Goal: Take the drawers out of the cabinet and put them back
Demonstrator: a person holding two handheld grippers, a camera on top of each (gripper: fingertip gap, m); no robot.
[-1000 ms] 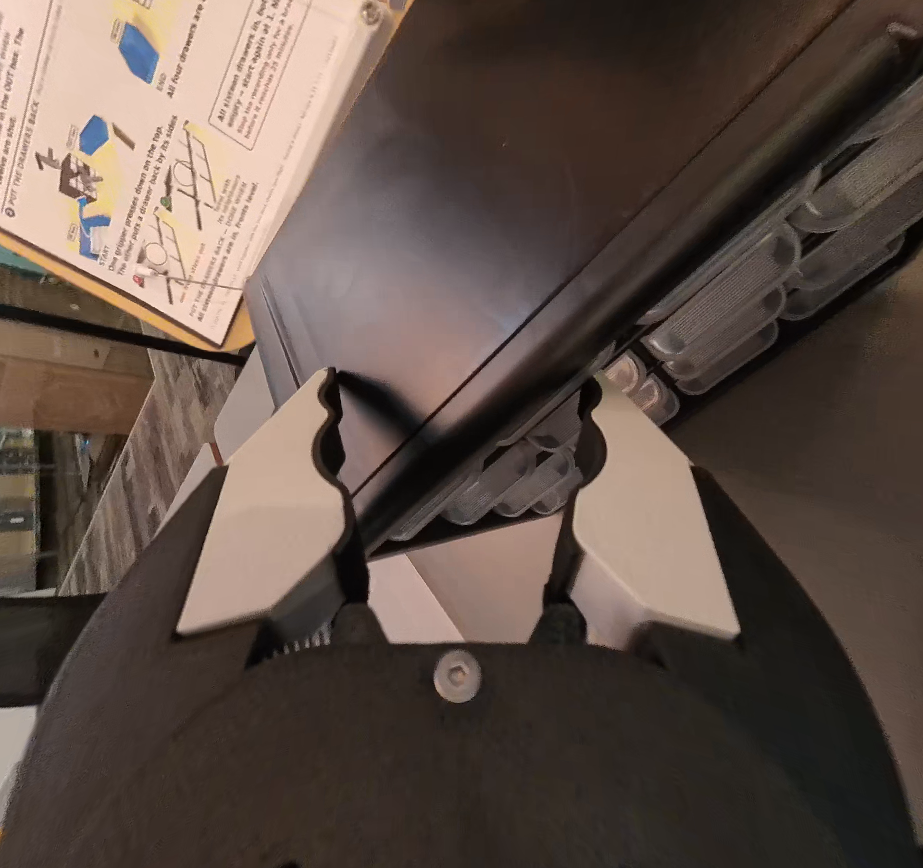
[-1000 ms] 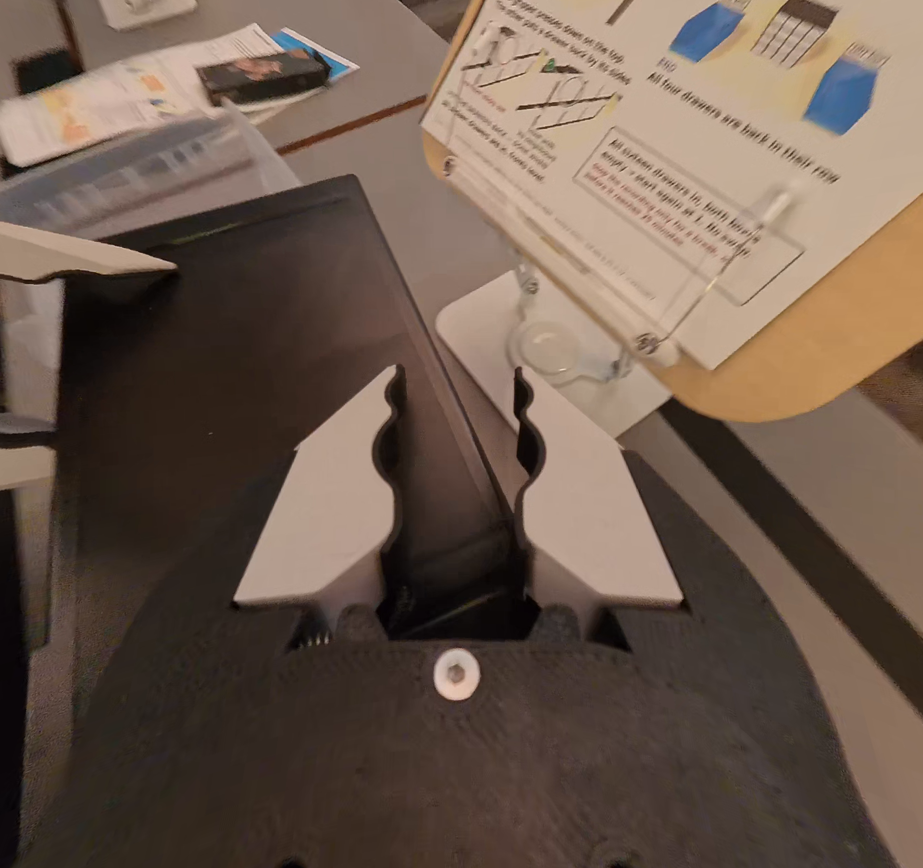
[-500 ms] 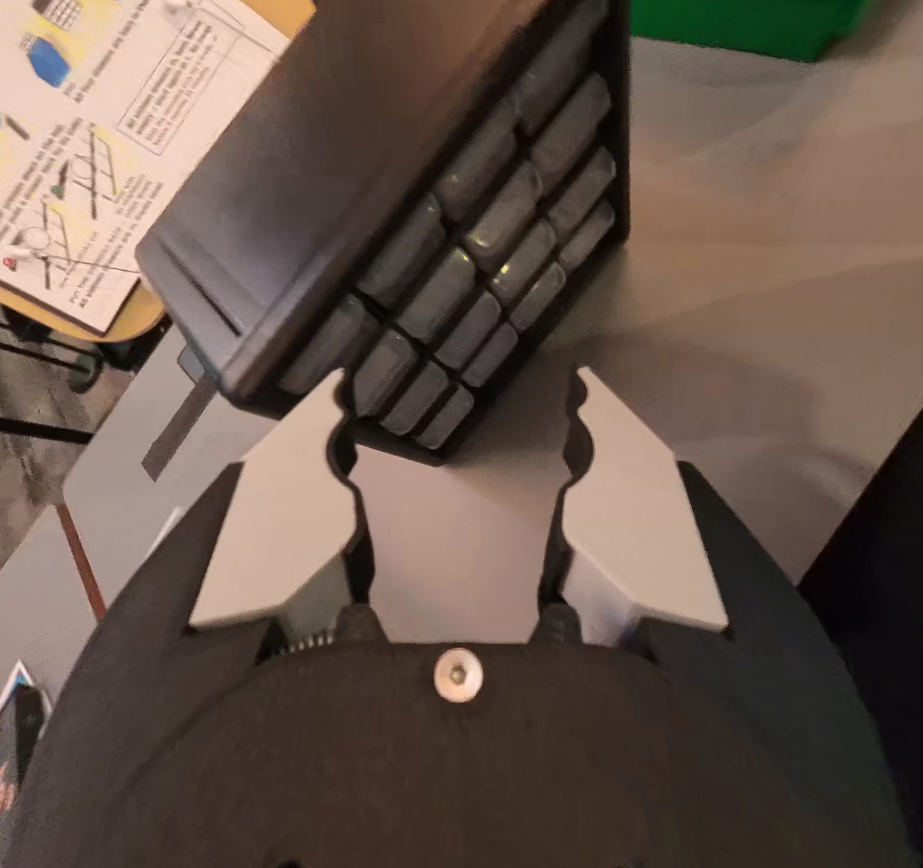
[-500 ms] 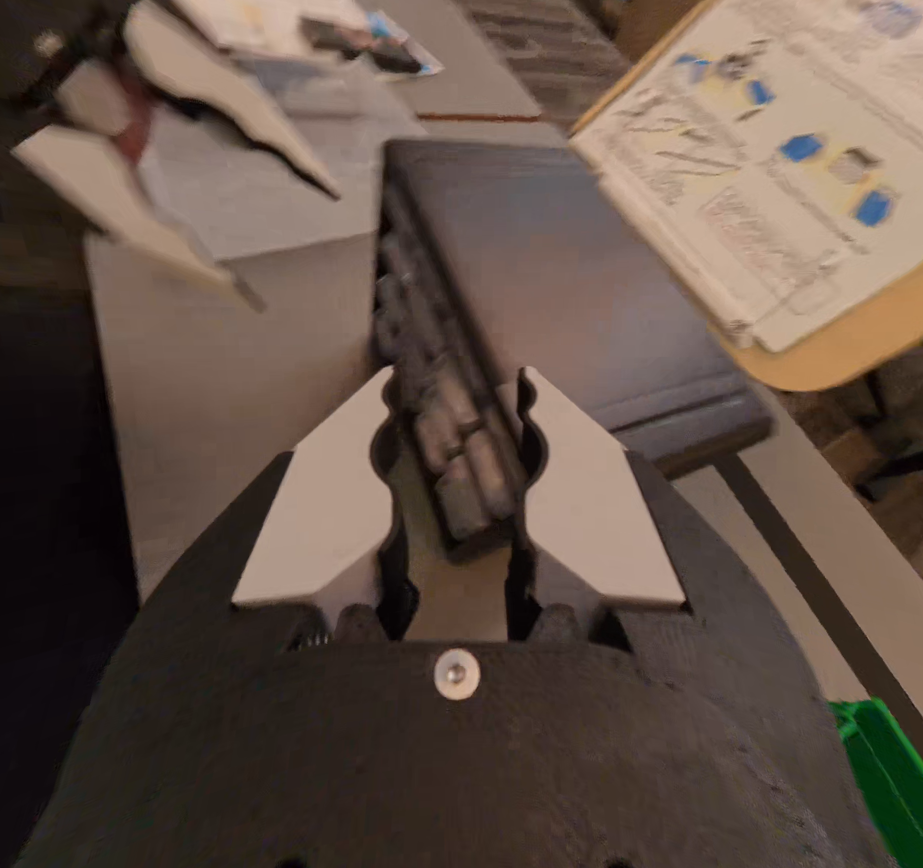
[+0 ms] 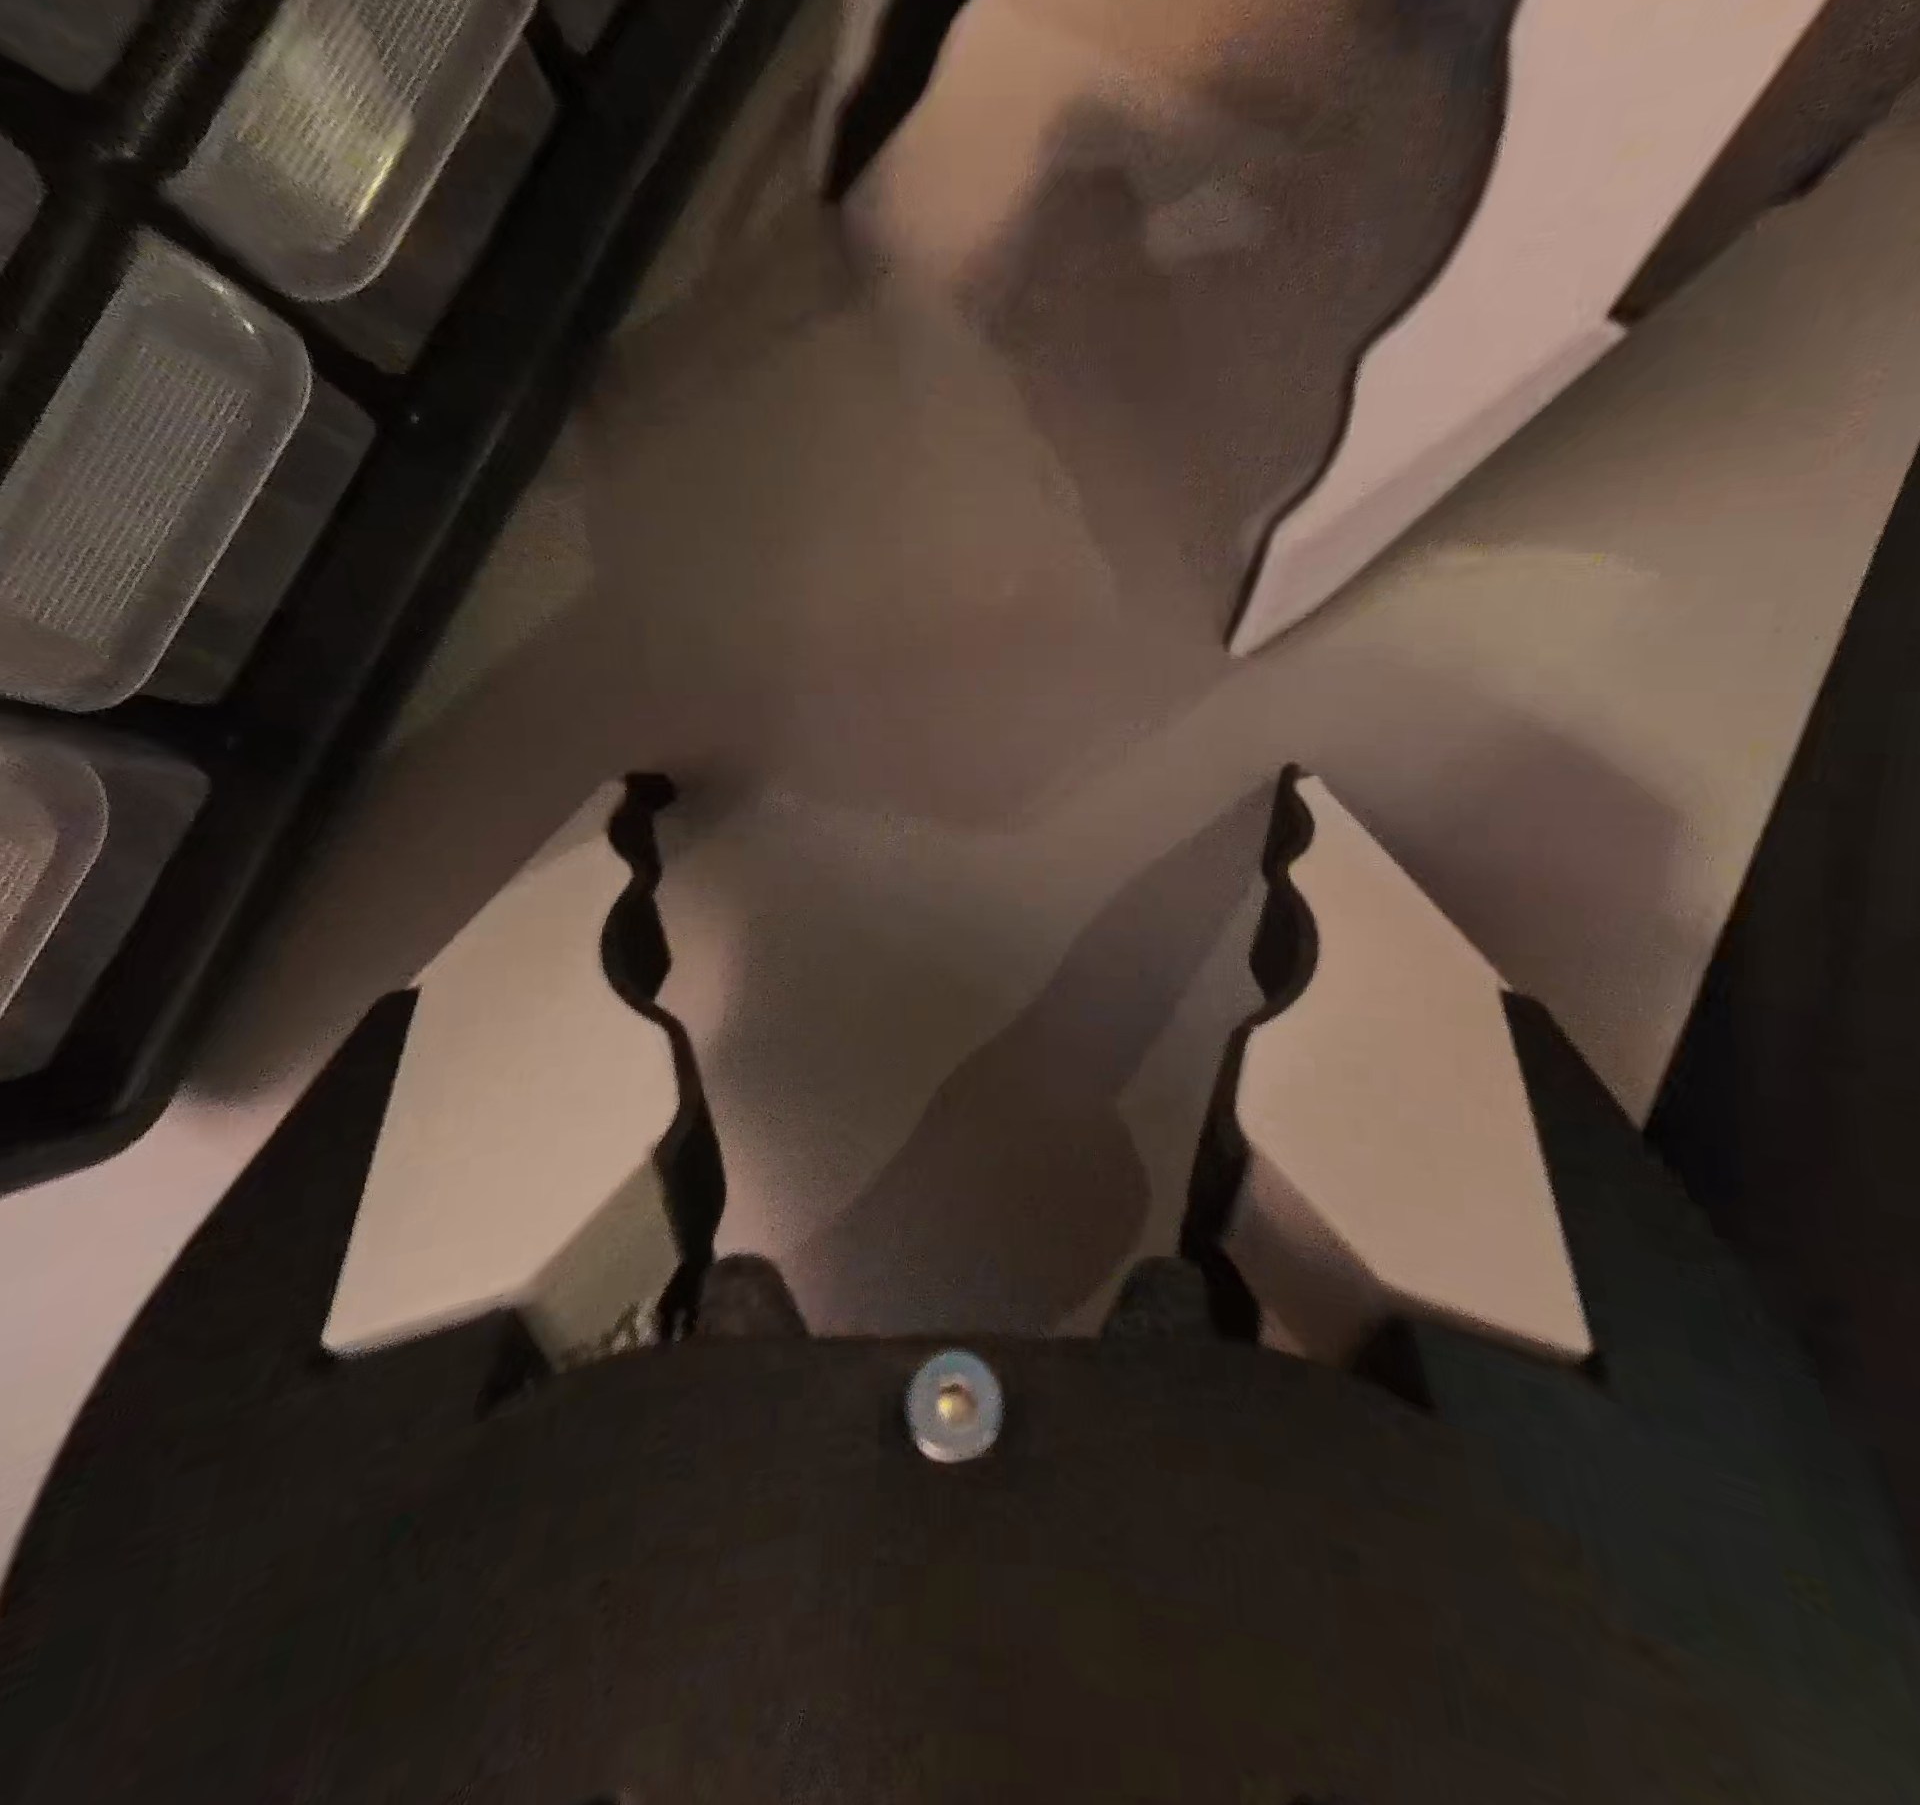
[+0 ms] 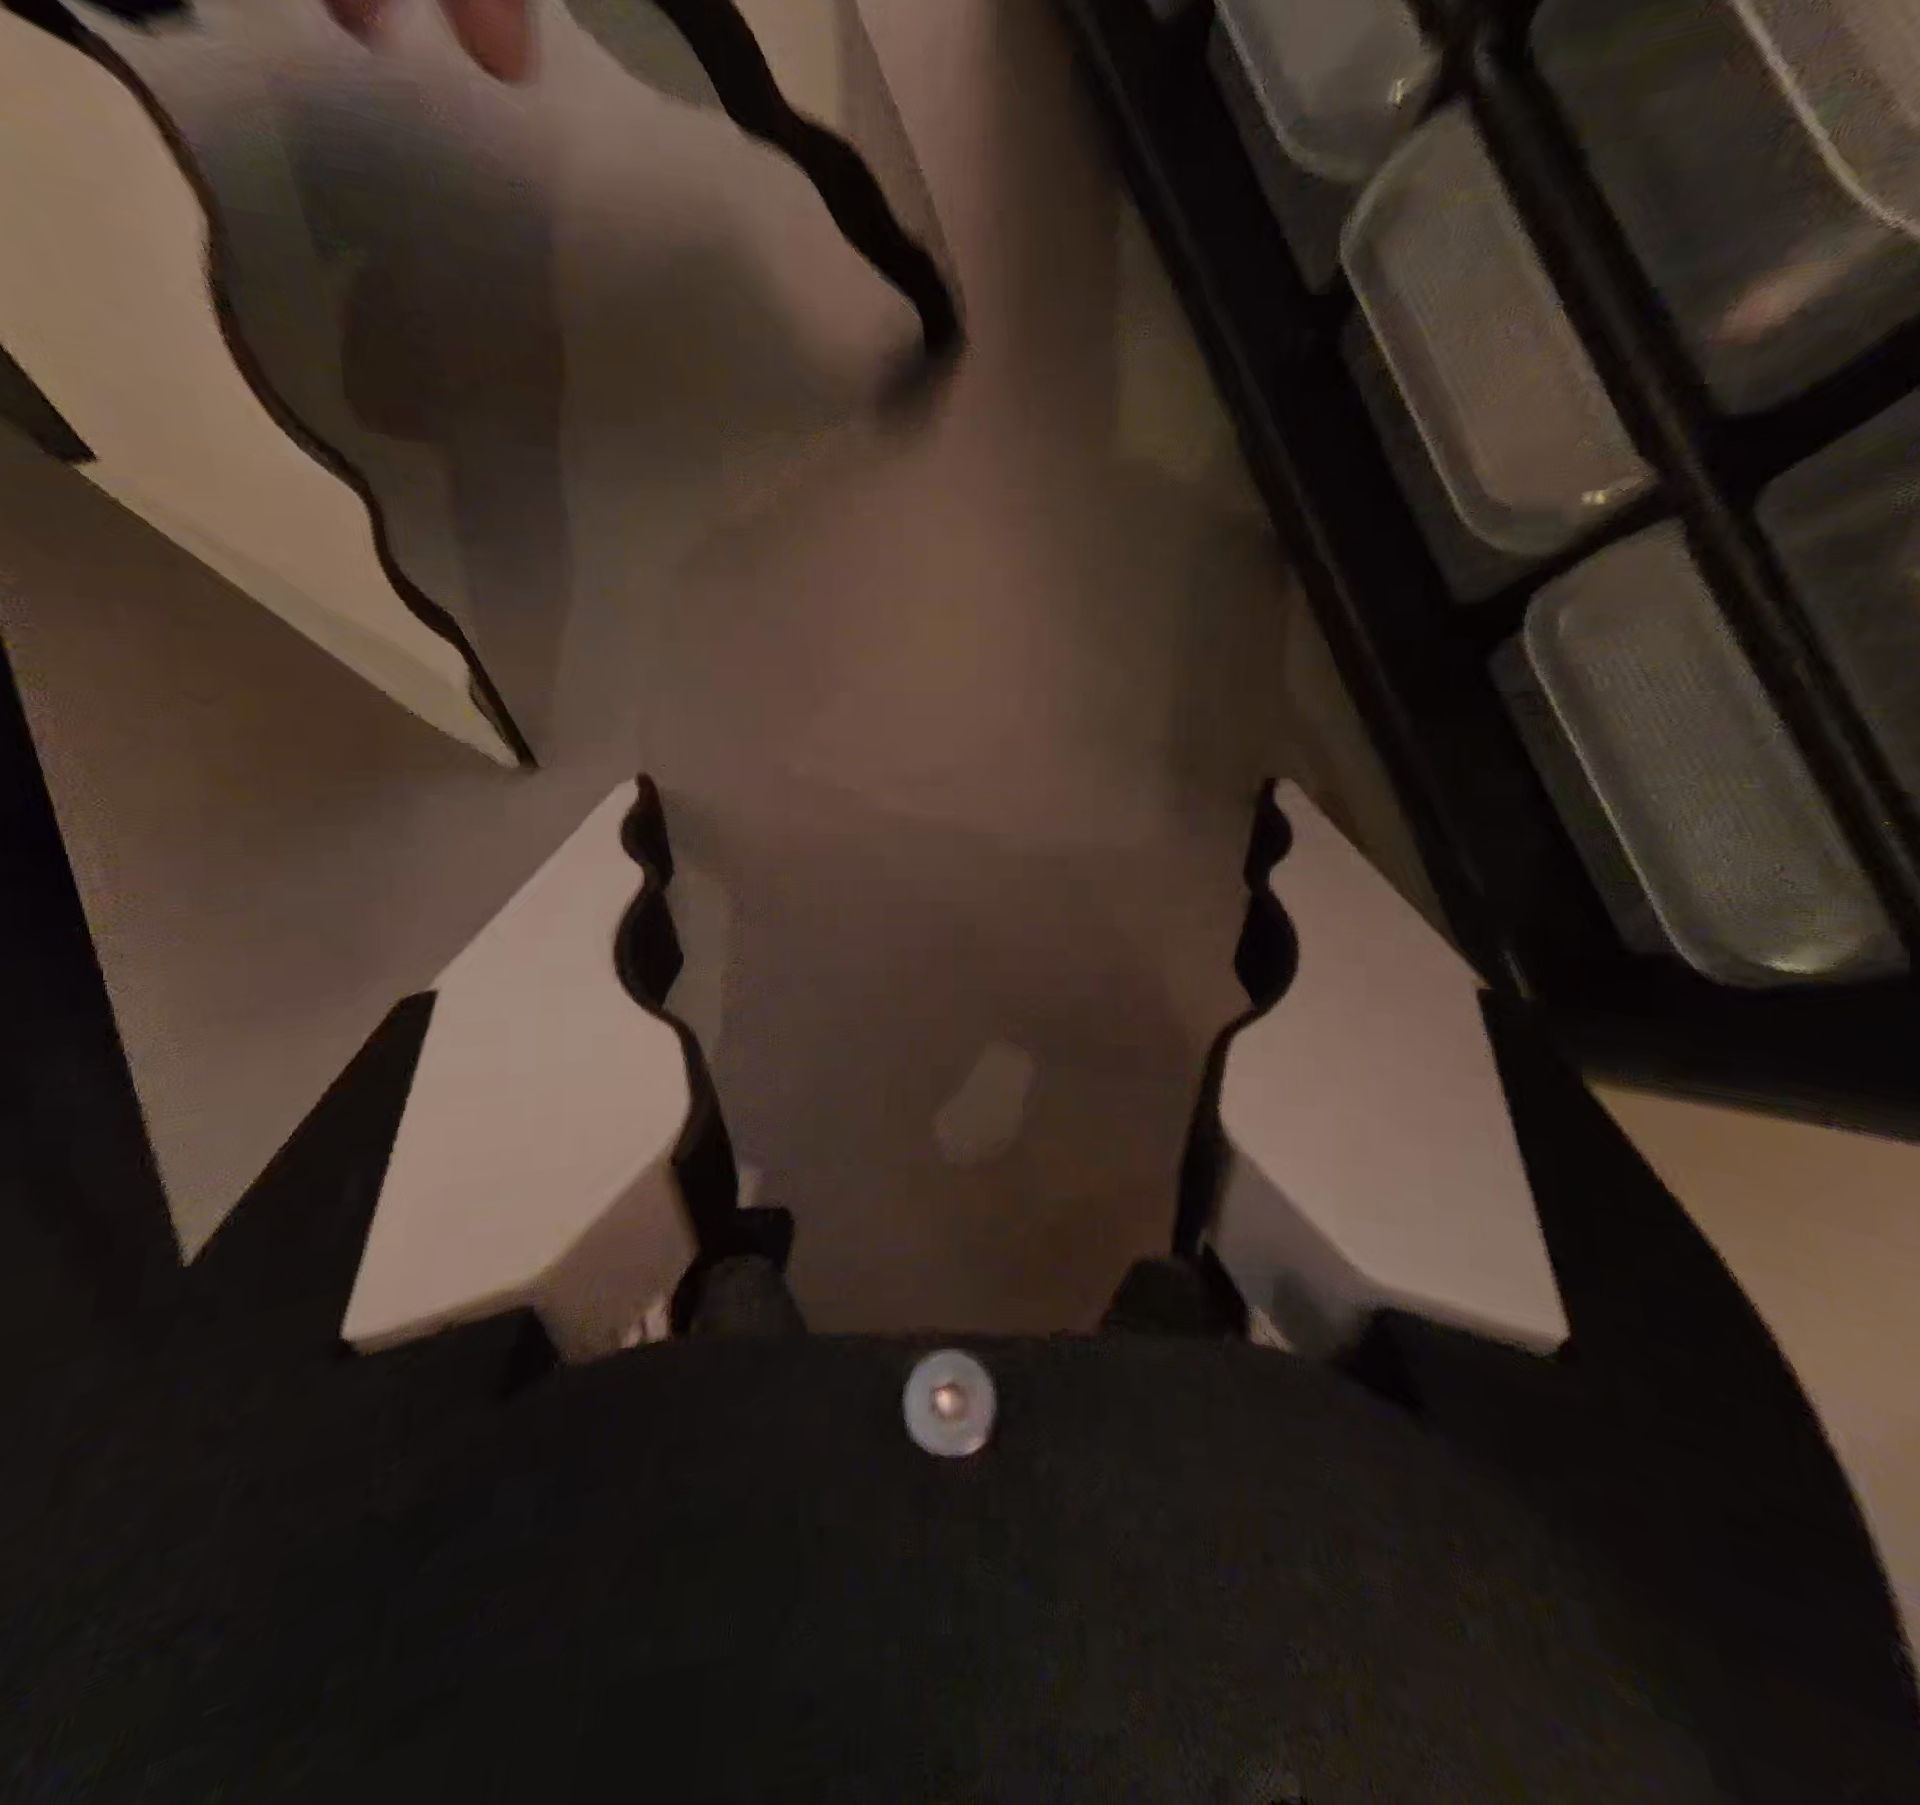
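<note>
Both my grippers pointed down at the pale table (image 5: 883,612). The left gripper (image 5: 961,789) had its jaws spread wide with nothing between them; my right gripper (image 6: 951,799) gaped just as wide and empty. The cabinet (image 5: 343,550) stood on the table, a black frame gridded into cells. Its drawers (image 5: 125,498), clear, ribbed and round-cornered, all sat pushed in. It lay at upper left of the left wrist view, upper right of the right.

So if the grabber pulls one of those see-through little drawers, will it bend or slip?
Probably stiff: each clear drawer looks like moulded hard plastic. Its glossy, rounded front may slip between the fingers. Probably light, since nothing shows through it. Both grippers, left gripper and right gripper, are open, holding nothing.
</note>
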